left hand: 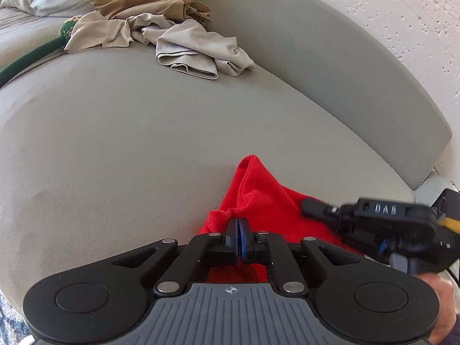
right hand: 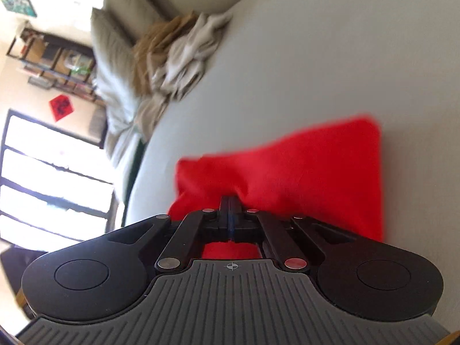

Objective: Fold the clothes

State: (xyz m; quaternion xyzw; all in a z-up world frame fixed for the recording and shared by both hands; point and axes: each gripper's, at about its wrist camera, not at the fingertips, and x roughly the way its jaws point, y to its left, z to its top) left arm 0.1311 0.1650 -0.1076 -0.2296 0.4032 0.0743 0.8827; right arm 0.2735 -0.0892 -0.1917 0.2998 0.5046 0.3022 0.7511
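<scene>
A red garment (left hand: 267,201) lies on the near end of a grey sofa (left hand: 115,143), pinched by both the left gripper (left hand: 238,224) and right gripper (right hand: 230,201), jaws closed on its cloth, apparently to spread it for folding; unfolded beige clothes (left hand: 172,43) wait well apart.

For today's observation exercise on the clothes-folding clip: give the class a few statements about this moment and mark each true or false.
1. The left gripper is shut on the red garment. True.
2. The right gripper is wide open above the sofa. False: it is shut on the red garment, with cloth bunched at its fingers.
3. A pile of beige and tan clothes lies farther along the grey sofa seat. True.
4. The red garment lies on top of that pile. False: it is apart from the pile, near the grippers.
5. The sofa is red. False: it is grey.
</scene>
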